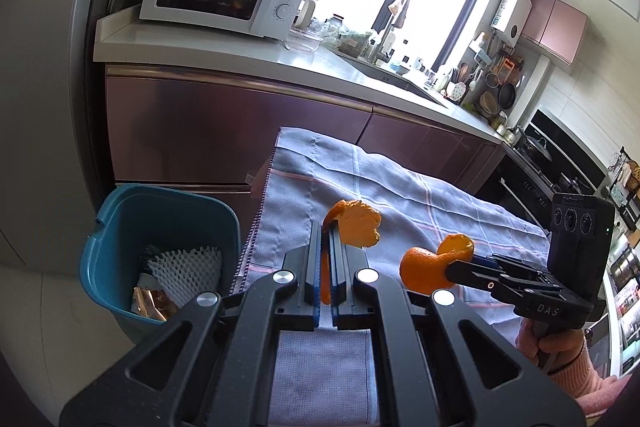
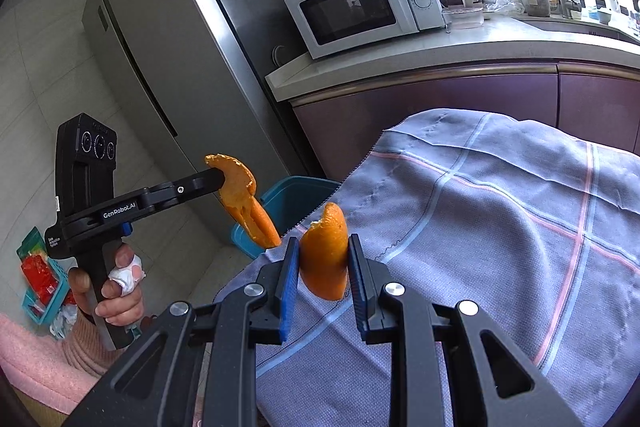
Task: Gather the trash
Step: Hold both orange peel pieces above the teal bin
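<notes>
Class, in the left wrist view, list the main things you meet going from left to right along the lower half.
Teal bin → peel in left gripper → peel in right gripper → right gripper's camera block.

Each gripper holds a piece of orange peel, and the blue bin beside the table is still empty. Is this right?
Not quite. The left gripper and right gripper each grip orange peel, but the blue bin is not empty: the left wrist view shows a white foam net and other wrappers inside it.
</notes>
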{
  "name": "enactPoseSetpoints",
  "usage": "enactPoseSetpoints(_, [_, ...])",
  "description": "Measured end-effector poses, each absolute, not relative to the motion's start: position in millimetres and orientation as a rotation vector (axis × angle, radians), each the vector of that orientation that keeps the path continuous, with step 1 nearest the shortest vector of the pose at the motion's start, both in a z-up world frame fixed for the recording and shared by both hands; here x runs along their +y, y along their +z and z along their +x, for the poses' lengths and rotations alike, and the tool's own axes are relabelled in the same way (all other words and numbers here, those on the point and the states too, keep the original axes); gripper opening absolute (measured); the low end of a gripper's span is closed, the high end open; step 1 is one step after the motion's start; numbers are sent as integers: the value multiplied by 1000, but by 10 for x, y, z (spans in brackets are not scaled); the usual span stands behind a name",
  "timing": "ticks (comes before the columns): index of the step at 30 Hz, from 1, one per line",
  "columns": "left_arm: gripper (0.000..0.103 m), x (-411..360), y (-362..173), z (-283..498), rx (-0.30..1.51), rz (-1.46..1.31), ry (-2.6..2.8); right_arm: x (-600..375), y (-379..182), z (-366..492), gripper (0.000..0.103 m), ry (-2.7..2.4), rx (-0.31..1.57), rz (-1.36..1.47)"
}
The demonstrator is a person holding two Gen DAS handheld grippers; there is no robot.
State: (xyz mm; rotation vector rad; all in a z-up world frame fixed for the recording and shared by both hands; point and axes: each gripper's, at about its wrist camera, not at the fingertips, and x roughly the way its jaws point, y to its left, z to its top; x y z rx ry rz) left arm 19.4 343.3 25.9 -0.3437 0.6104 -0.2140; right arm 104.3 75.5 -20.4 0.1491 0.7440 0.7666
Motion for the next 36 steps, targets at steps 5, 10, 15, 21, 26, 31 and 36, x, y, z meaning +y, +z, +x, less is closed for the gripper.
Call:
enactPoseSetpoints(5, [4, 3500, 287, 141, 601, -348, -197, 815, -190, 1041, 22, 779, 743, 142])
enactPoseSetpoints(10, [4, 3568, 294, 106, 594, -354, -183, 875, -180, 1051, 22, 793, 745, 138])
enactPoseSetpoints(15, [4, 3650, 305, 88, 587, -362, -166, 938, -160, 1075, 22, 801, 740, 133])
enactPoseSetpoints(21, [4, 3752, 306, 91, 579, -368, -140, 1031, -149, 1121, 22, 824, 745, 123])
enactPoseSetpoints(26, [4, 3850, 292, 104, 574, -375, -114, 1143, -152, 1175, 22, 848, 756, 108])
enactPoseSetpoints(31, [4, 3946, 258, 126, 575, -382, -95, 1272, -150, 1244, 22, 874, 766, 99])
enactPoseSetpoints(36, [4, 4053, 199, 158, 579, -393, -71, 1415, -148, 1312, 22, 893, 774, 81])
